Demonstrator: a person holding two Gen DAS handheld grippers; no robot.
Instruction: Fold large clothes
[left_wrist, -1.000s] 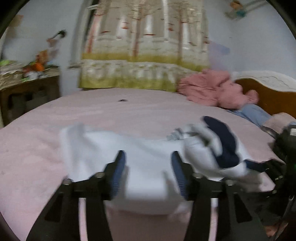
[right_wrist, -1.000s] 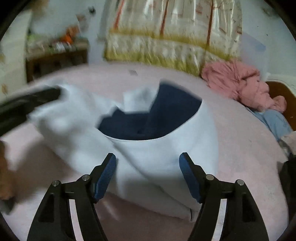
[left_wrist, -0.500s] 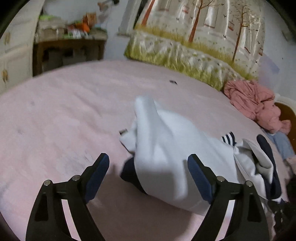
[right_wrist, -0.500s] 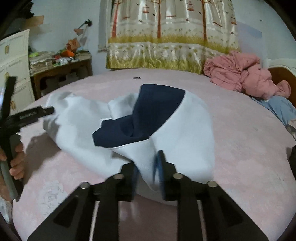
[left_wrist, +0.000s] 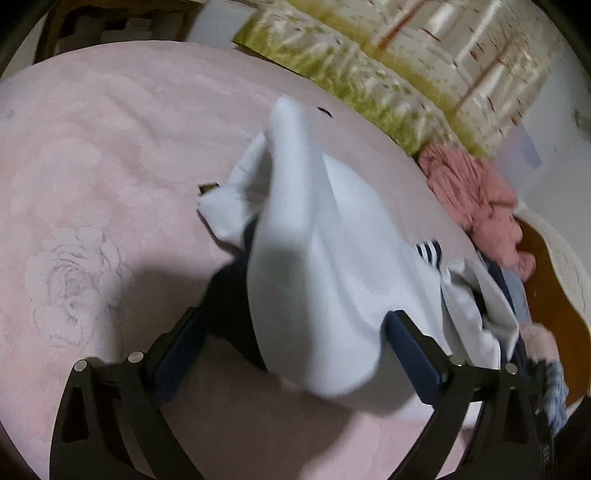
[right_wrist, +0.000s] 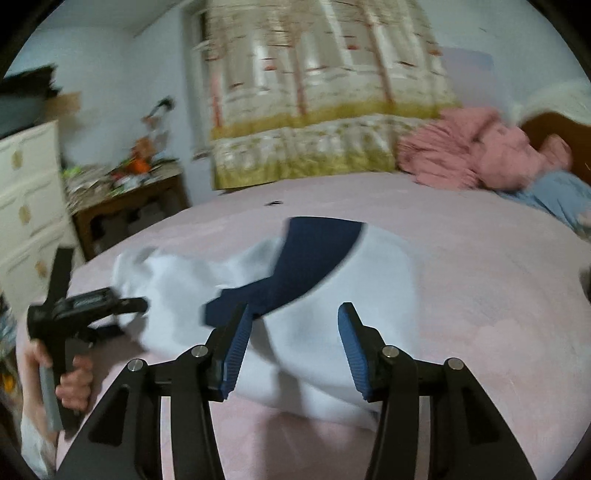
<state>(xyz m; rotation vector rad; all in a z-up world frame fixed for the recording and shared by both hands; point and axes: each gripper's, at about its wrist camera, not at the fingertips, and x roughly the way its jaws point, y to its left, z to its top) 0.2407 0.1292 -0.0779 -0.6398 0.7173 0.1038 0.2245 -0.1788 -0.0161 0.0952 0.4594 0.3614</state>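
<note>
I see the large white garment with navy-blue panels (right_wrist: 332, 295) lying in a rumpled heap on the pink plush bedspread (right_wrist: 480, 240), roughly mid-bed and close in front of both my cameras. It is not flat: in the left wrist view a white fold (left_wrist: 288, 122) stands up in a peak, and a striped navy cuff (left_wrist: 428, 251) shows at the far side.

My left tongs (left_wrist: 291, 339) stand wide apart, and the near end of the garment bulges between the blue pads without either pad pressing it, as far as the blur lets me judge. I hold them there, I think, to line up a bite on that hem. In the right wrist view they hang beside the garment's left edge, gripped by the person's hand (right_wrist: 74, 376).

My right tongs (right_wrist: 291, 347) are also parted, holding nothing, with the white cloth and a navy panel just beyond the pads. I read this as a pause between grips.

Folding looks barely begun. The heap first needs spreading flat, so I would take two corners and pull them apart. A bunched pink garment (right_wrist: 476, 155) lies well apart near the wooden headboard (right_wrist: 561, 129).
</note>
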